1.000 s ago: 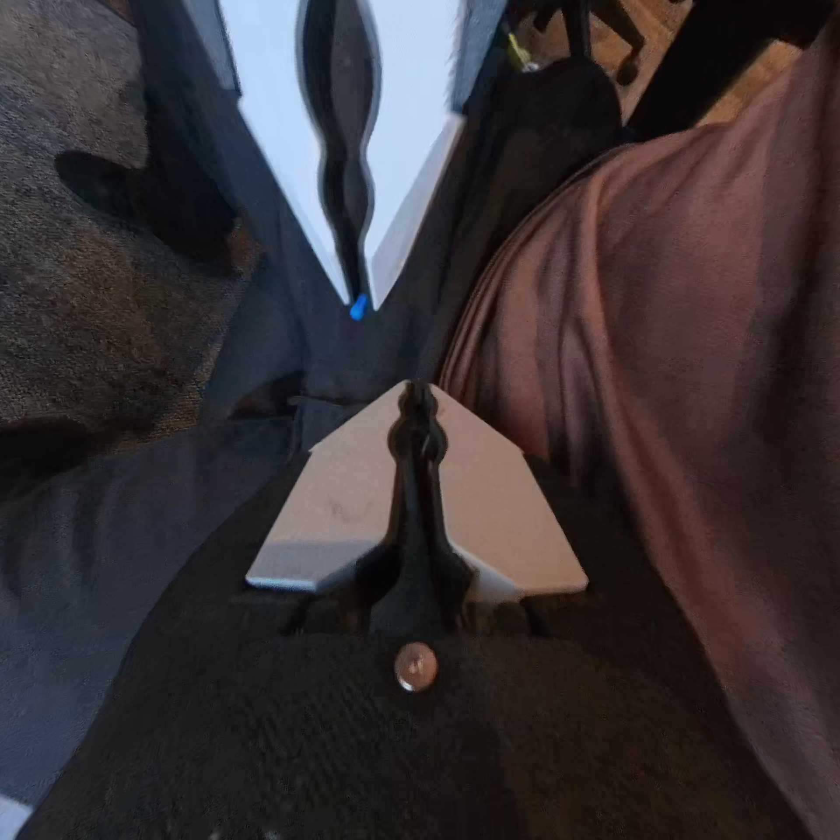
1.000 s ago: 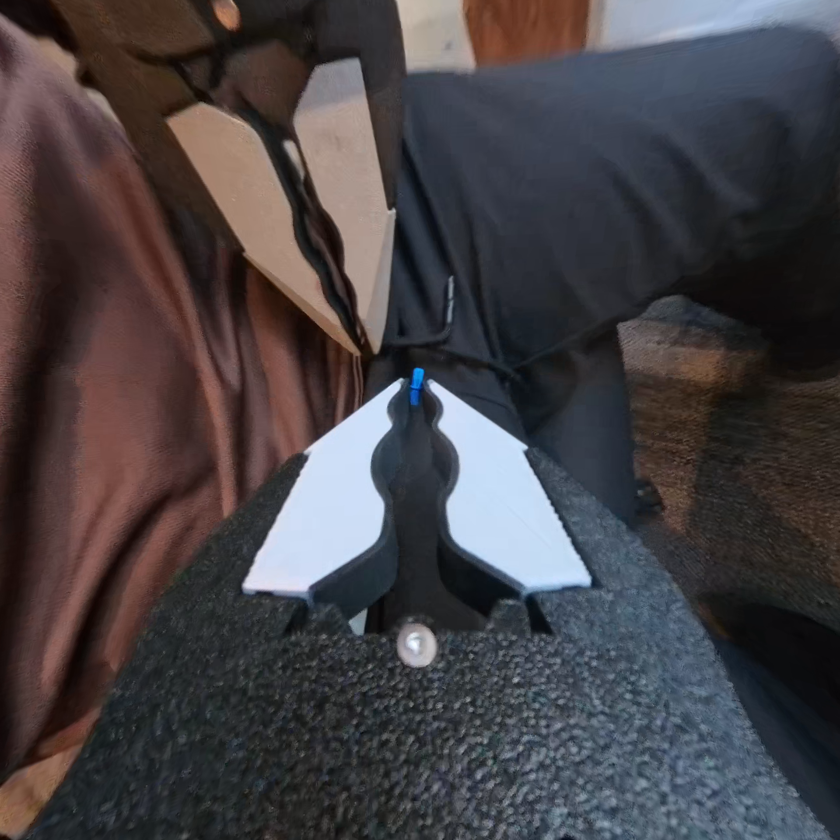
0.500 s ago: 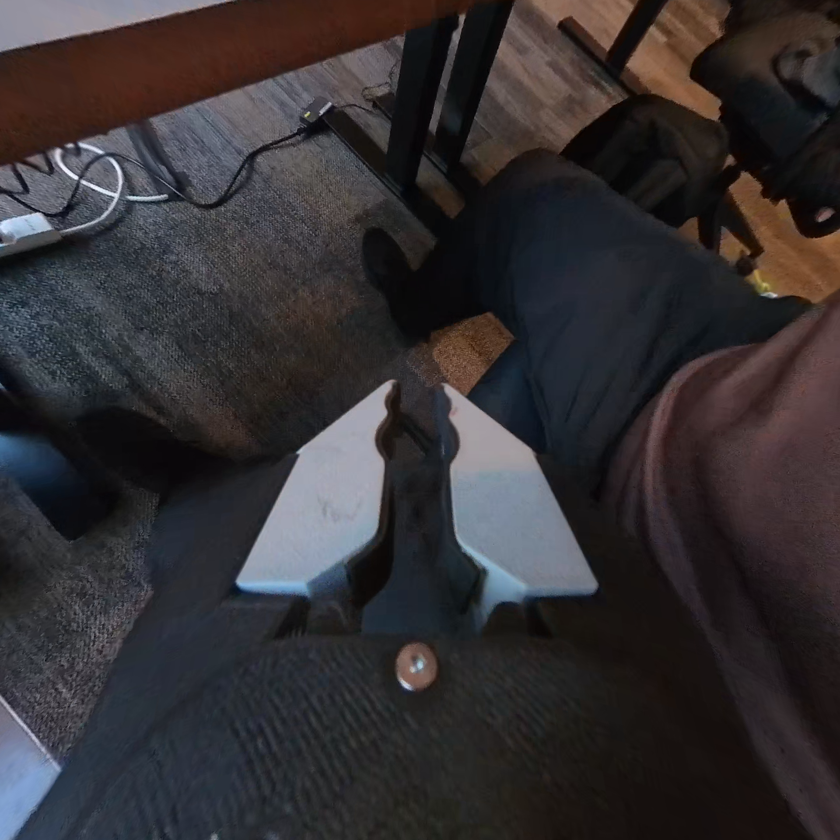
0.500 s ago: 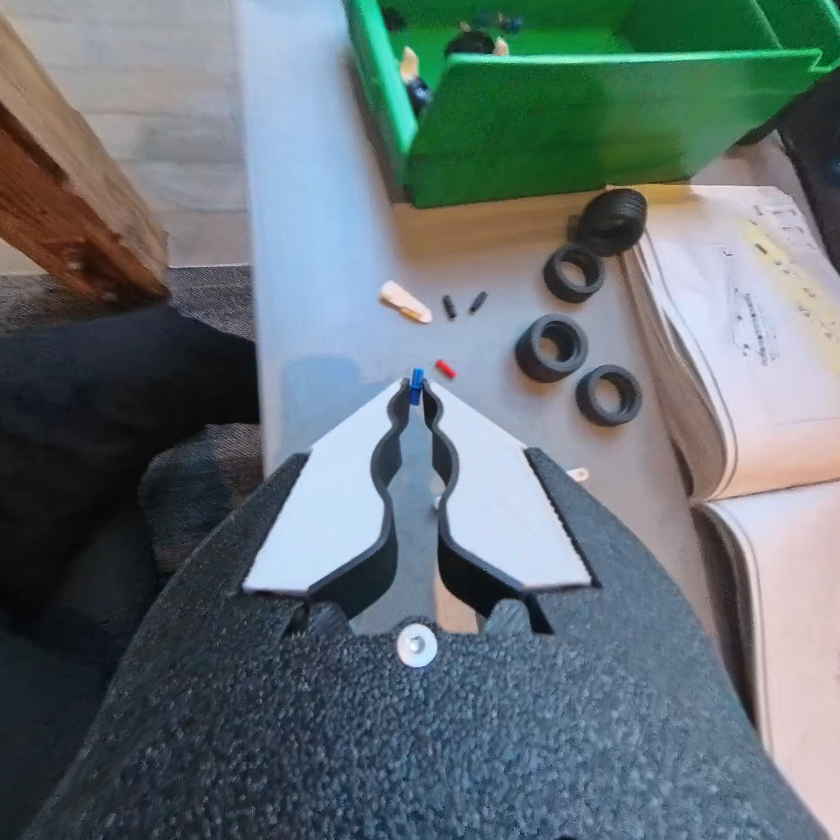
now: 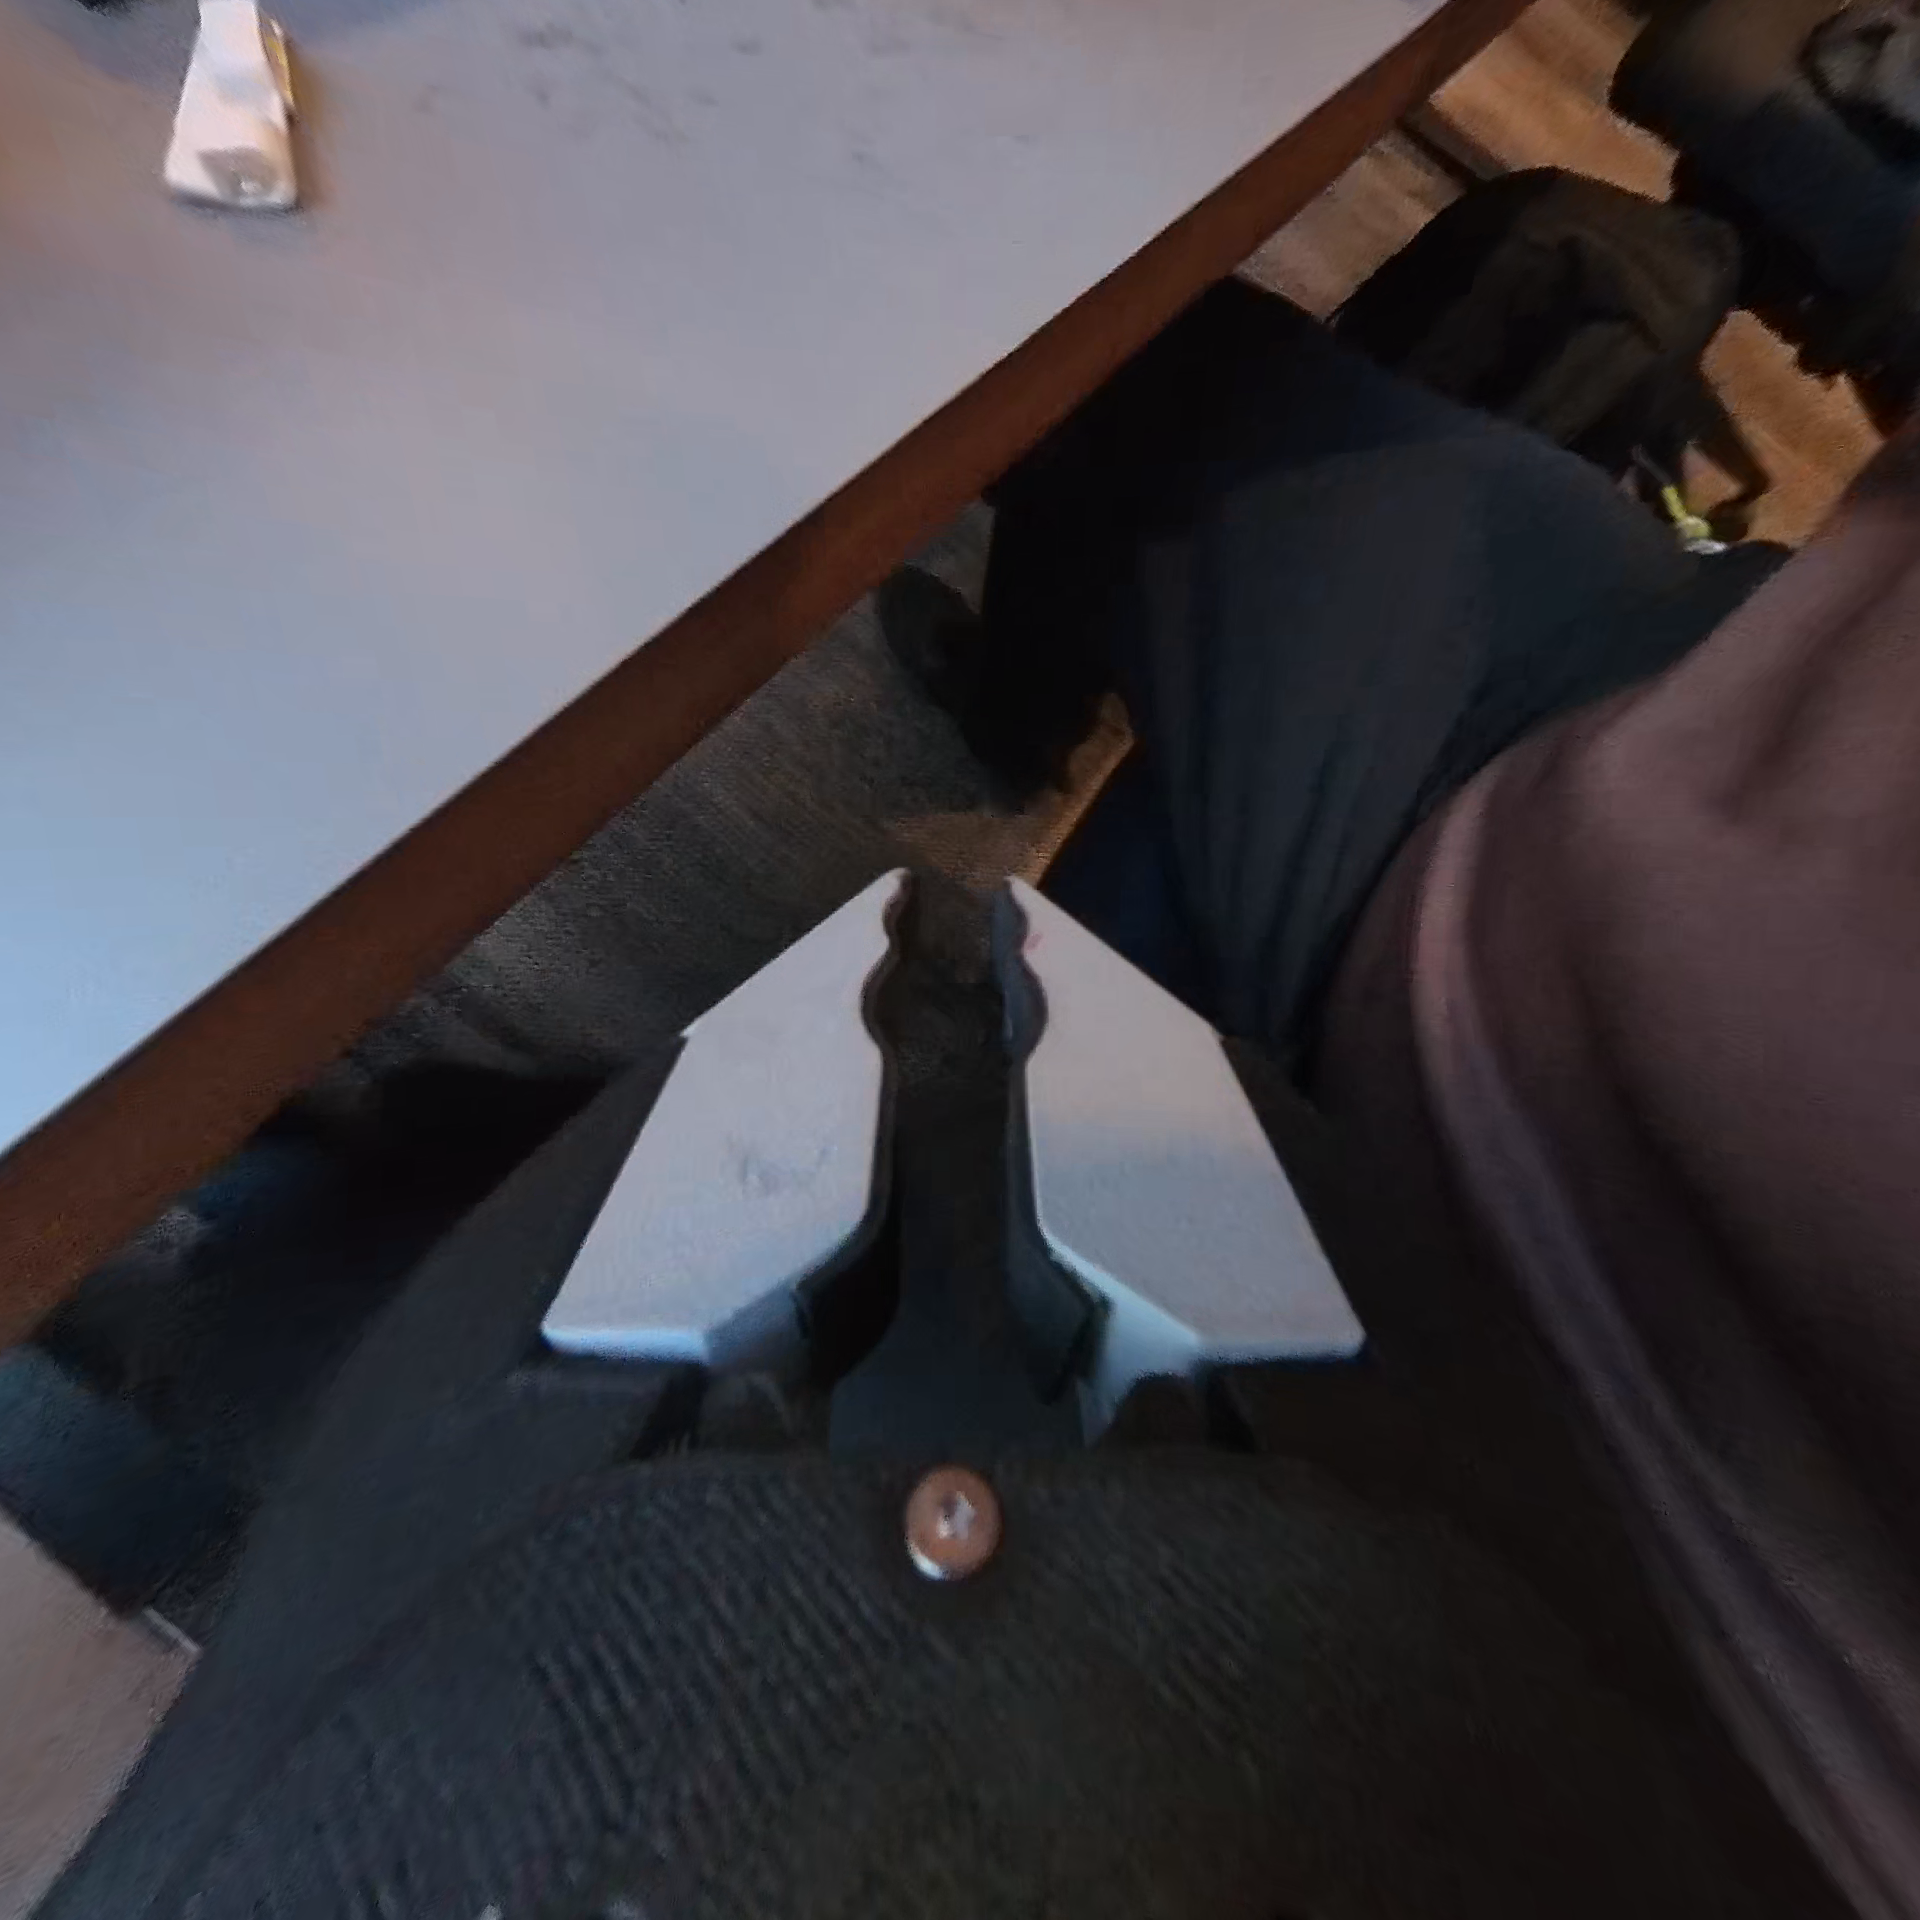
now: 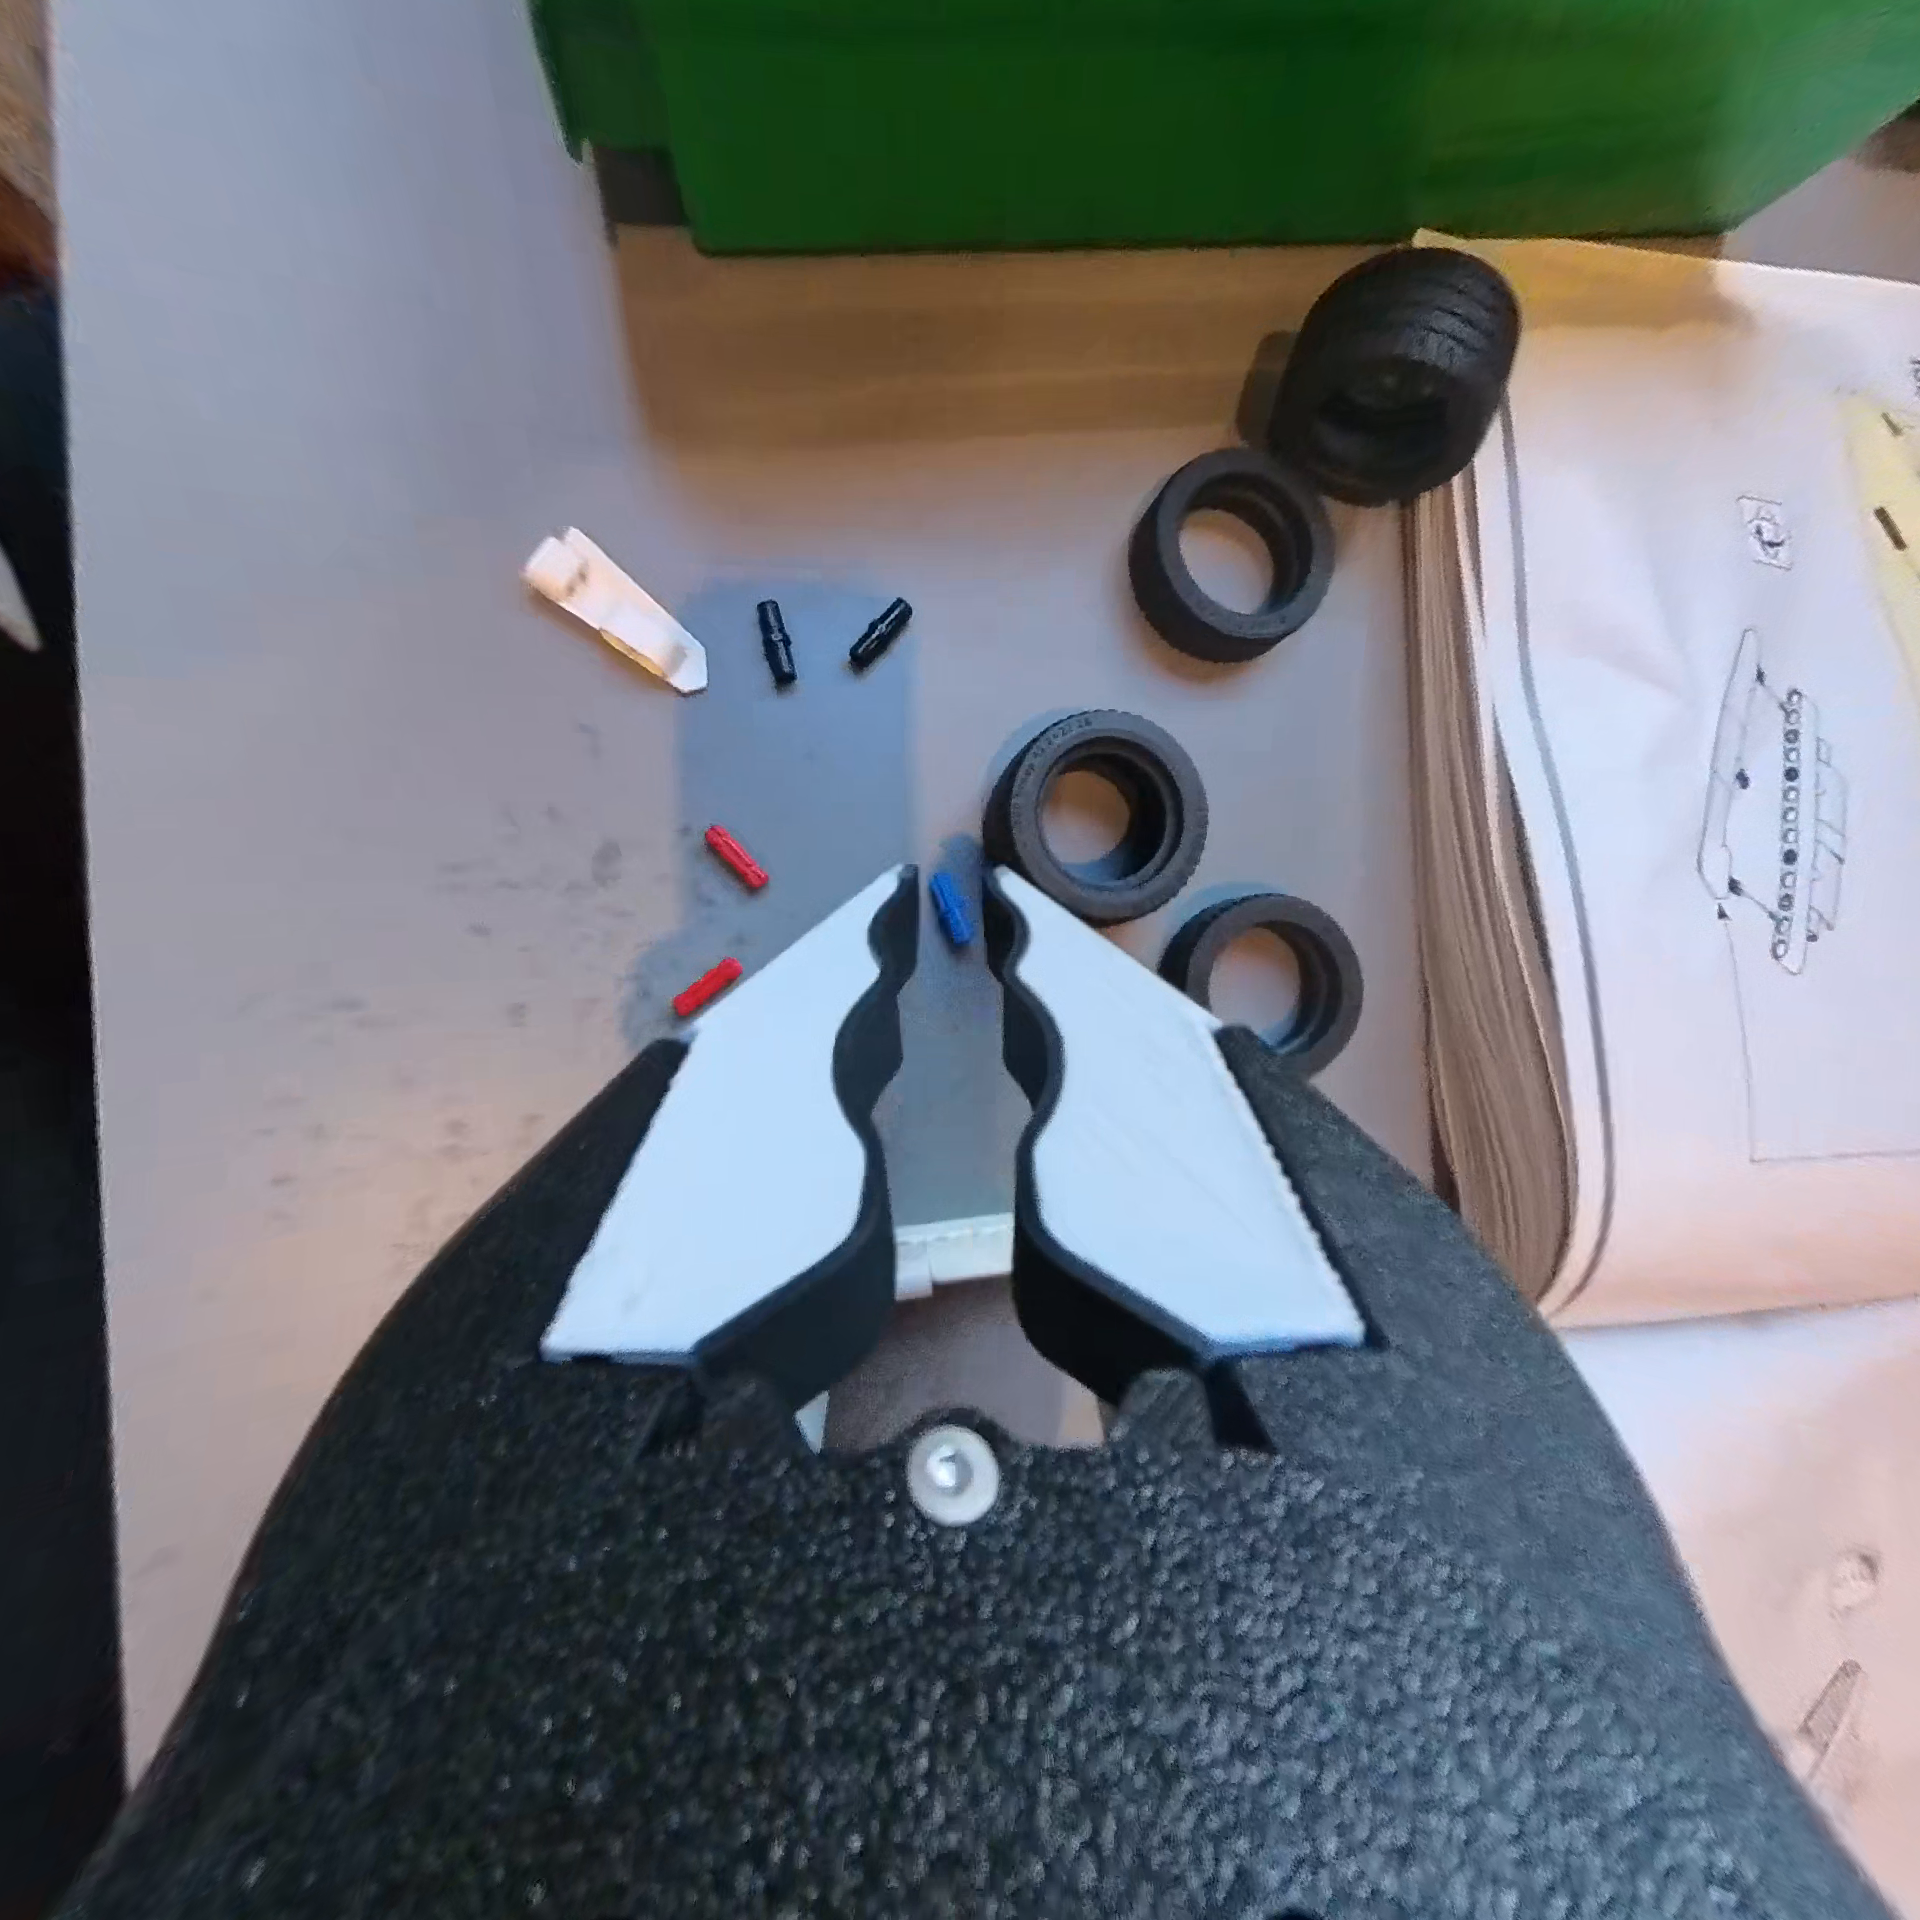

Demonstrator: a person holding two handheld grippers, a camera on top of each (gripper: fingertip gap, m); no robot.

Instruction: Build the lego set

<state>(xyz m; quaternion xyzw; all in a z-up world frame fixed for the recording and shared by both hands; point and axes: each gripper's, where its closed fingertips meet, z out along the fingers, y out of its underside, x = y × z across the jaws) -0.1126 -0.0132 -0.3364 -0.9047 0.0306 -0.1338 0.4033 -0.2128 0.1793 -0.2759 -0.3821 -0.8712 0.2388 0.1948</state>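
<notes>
My right gripper [image 6: 951, 881] is open, low over the grey table [image 6: 312, 935]. A small blue pin [image 6: 952, 908] lies on the table between its fingertips, not gripped. Two red pins [image 6: 736, 857] [image 6: 707, 987] lie just left of the tips. Two black pins [image 6: 774, 642] [image 6: 880, 632] and a white piece [image 6: 613, 608] lie farther ahead. Several black tyres [image 6: 1096, 821] sit to the right. My left gripper [image 5: 954, 894] is slightly open and empty, held off the table's edge above the carpet and a person's lap.
A green bin [image 6: 1195, 114] stands at the back. An open instruction booklet [image 6: 1714, 779] lies at the right. Another white piece [image 6: 951, 1252] shows under the right gripper. In the left wrist view, the table's wooden edge [image 5: 727, 613], a dark trouser leg [image 5: 1299, 675] and a brown shirt [image 5: 1662, 1039] are close. Spacing between my two grippers at the tips: around 25 cm. My right tips are roughly 8 cm from the white piece [image 6: 613, 608]. My left wrist view [image 5: 236, 64] looks at it from another angle.
My right gripper moved from the lap to over the table, opened and let go of the blue pin, which now lies on the table. My left gripper opened slightly and swung up toward the table edge.
</notes>
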